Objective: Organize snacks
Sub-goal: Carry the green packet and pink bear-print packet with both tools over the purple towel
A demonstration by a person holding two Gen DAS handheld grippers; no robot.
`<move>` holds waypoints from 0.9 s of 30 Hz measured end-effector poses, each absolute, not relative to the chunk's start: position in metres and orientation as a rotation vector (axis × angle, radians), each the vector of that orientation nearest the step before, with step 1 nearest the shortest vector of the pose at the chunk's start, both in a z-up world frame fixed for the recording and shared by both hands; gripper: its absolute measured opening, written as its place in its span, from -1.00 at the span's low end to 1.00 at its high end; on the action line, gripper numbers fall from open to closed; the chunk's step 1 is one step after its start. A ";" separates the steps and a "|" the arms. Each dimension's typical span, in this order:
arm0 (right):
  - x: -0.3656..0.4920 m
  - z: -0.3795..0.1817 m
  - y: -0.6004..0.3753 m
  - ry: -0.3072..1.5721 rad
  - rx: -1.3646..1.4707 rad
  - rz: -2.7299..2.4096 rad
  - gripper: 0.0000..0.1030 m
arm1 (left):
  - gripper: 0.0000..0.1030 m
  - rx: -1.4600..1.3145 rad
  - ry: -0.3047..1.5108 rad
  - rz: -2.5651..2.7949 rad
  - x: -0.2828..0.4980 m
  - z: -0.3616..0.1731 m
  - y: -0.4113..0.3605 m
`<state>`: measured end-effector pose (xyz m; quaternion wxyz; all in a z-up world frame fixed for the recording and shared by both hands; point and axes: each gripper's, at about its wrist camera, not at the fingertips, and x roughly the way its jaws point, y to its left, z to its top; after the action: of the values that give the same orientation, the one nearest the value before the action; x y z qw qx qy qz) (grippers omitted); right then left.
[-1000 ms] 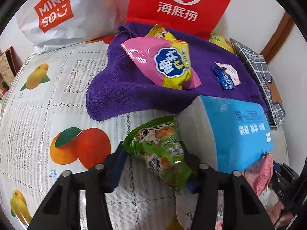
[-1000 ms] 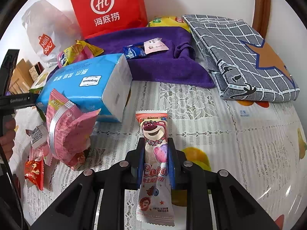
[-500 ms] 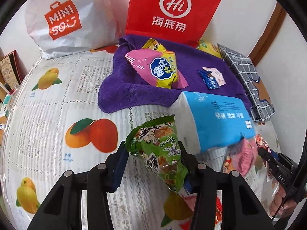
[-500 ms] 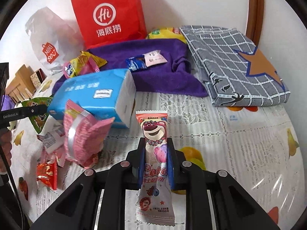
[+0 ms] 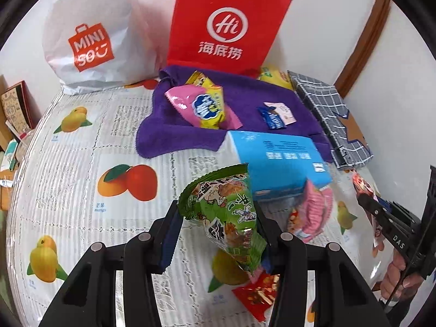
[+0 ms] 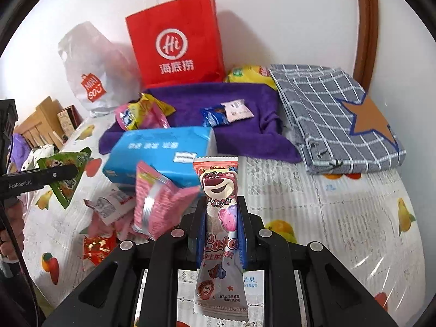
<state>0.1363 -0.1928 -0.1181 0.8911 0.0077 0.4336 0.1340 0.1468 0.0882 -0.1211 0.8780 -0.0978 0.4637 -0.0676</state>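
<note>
Snacks are held in both tools at once: a green triangular snack packet (image 5: pixel 229 218) is clamped in the left gripper (image 5: pixel 218 234), and a long pink bear-printed sweet wrapper (image 6: pixel 219 218) is pinched in the right gripper (image 6: pixel 220 229), its long axis running straight along the fingers. Both are carried above the fruit-printed tablecloth (image 5: pixel 81 163).

Ahead of both tools a purple towel (image 5: pixel 245 100) is spread at the foot of a red paper bag (image 5: pixel 226 30), with a pink-and-yellow packet (image 5: pixel 204 106) and two small sachets (image 5: pixel 276 117) already lying on it. A blue tissue pack (image 5: pixel 278 160) lies between the grippers and that towel. The towel is judged the likely gathering place. Seen from the right wrist, its open middle is almost dead ahead, so the right gripper is judged better lined up; from the left, the tissue pack must be cleared first.
</note>
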 end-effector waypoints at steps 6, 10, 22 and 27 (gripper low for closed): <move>0.144 -0.101 -0.185 0.877 -0.073 0.317 -0.62 | -0.10 -0.189 0.952 -0.168 0.145 -0.112 0.075; 0.151 -0.091 -0.186 0.868 -0.062 0.340 -0.62 | -0.10 -0.186 0.948 -0.182 0.147 -0.110 0.067; 0.190 -0.075 -0.179 0.846 -0.005 0.359 -0.62 | -0.10 -0.162 0.932 -0.194 0.175 -0.084 0.053; 0.212 -0.072 -0.169 0.855 -0.005 0.353 -0.62 | -0.10 -0.163 0.915 -0.178 0.192 -0.072 0.055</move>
<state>0.2122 -0.1686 -0.0720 0.8950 -0.0023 0.4124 0.1700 0.1919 0.0549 -0.0716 0.8901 -0.0784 0.4407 -0.0858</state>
